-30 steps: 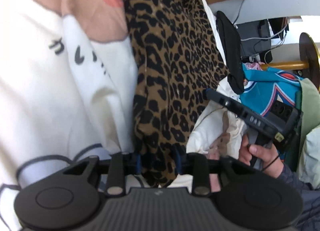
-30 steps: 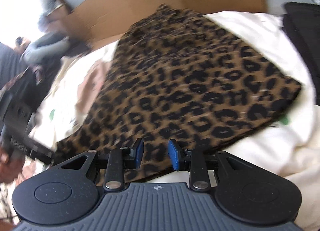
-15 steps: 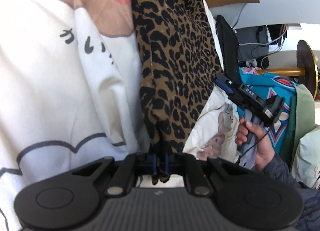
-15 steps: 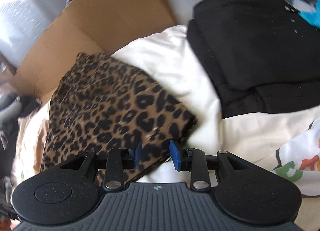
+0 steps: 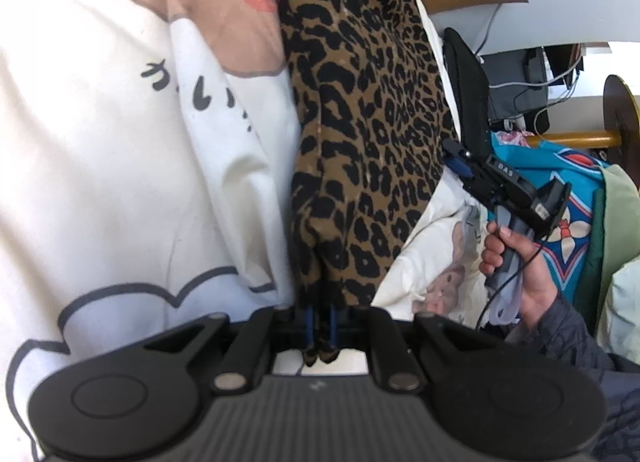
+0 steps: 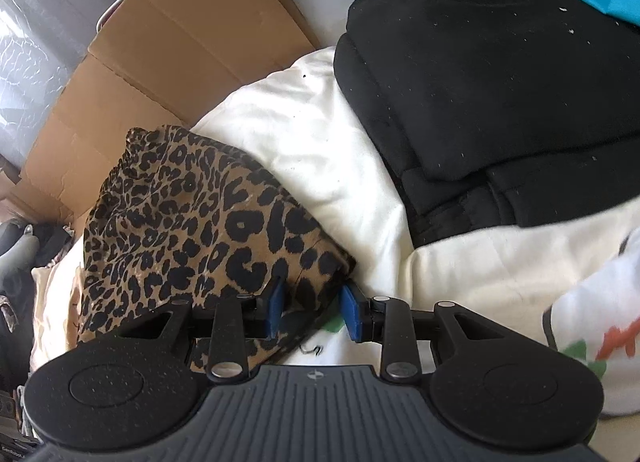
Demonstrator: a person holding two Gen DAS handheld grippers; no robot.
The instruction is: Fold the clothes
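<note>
The left tool (image 5: pixel 319 328) is pinched tight on one corner of the leopard-print garment (image 5: pixel 360 134), lying over white clothes (image 5: pixel 100 142), while the right tool (image 6: pixel 310 312) straddles the opposite corner with fingers parted, seemingly to stretch the cloth for folding

The leopard-print garment (image 5: pixel 360 134) is thin, matt woven cloth that gathers into soft creases. The white printed cloth (image 5: pixel 100 166) beside it looks smooth and matt, like cotton jersey. The folded black garment (image 6: pixel 500 74) is a thick, dull knit flecked with pale lint. The cardboard (image 6: pixel 160 74) is plain brown, matt and creased. The left gripper (image 5: pixel 320 328) has a matt black plastic body with a ribbed grey face and shiny metal pivot pins; the right gripper (image 6: pixel 312 312) has fine-textured black plastic and blue rubbery fingers (image 6: pixel 275 304).
</note>
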